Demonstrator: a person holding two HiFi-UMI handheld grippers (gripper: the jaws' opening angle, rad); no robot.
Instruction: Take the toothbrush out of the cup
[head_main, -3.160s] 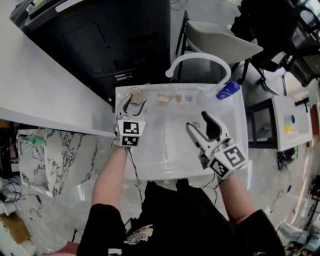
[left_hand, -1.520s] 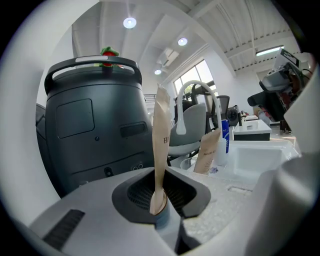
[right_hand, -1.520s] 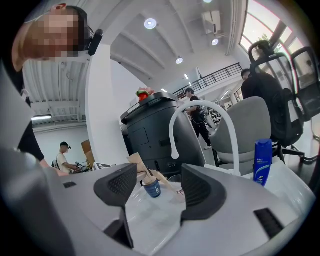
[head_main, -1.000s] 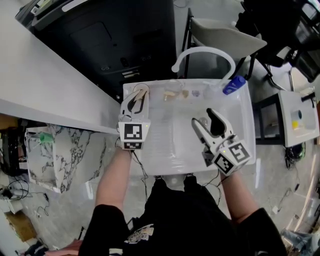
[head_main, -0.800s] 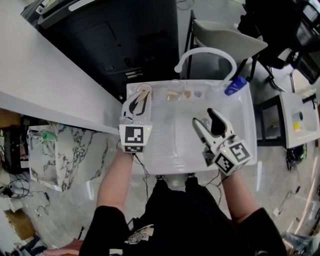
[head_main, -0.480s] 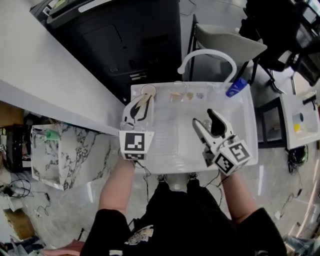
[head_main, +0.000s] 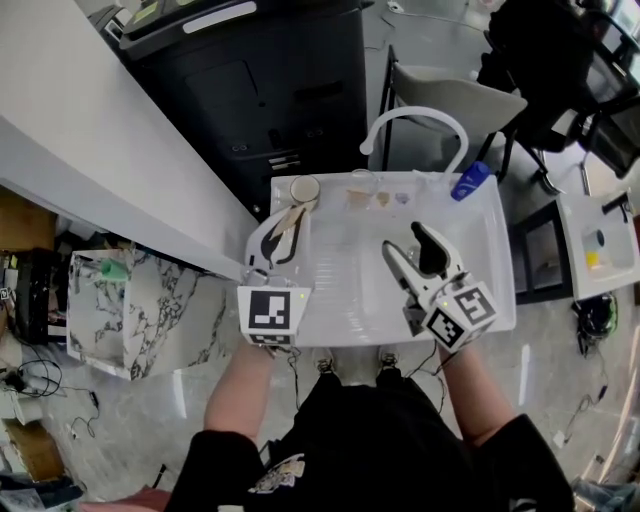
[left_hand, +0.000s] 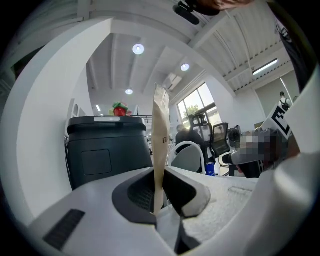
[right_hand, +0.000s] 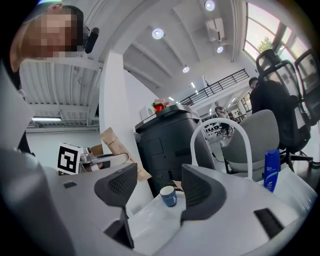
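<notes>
My left gripper (head_main: 276, 236) is shut on a toothbrush in a beige paper wrapper (head_main: 289, 218), held above the white sink top (head_main: 345, 300), near its left side. In the left gripper view the wrapped toothbrush (left_hand: 160, 135) stands upright, pinched between the dark pads of that gripper (left_hand: 159, 192). The cup (head_main: 304, 188) stands apart from it at the back left corner; the right gripper view shows this cup (right_hand: 168, 195) as blue and paper. My right gripper (head_main: 410, 250) hovers open over the right half with nothing between its fingers (right_hand: 159, 185).
A white arched faucet (head_main: 413, 120) rises at the back edge, with a blue bottle (head_main: 467, 182) at the back right corner. Small toiletries (head_main: 372, 198) lie along the back rim. A black cabinet (head_main: 270, 90) stands behind and a white counter (head_main: 90, 150) runs to the left.
My left gripper has risen and drawn back from the cup with the wrapped toothbrush in it, so the cup now shows free. The right gripper has barely shifted.
</notes>
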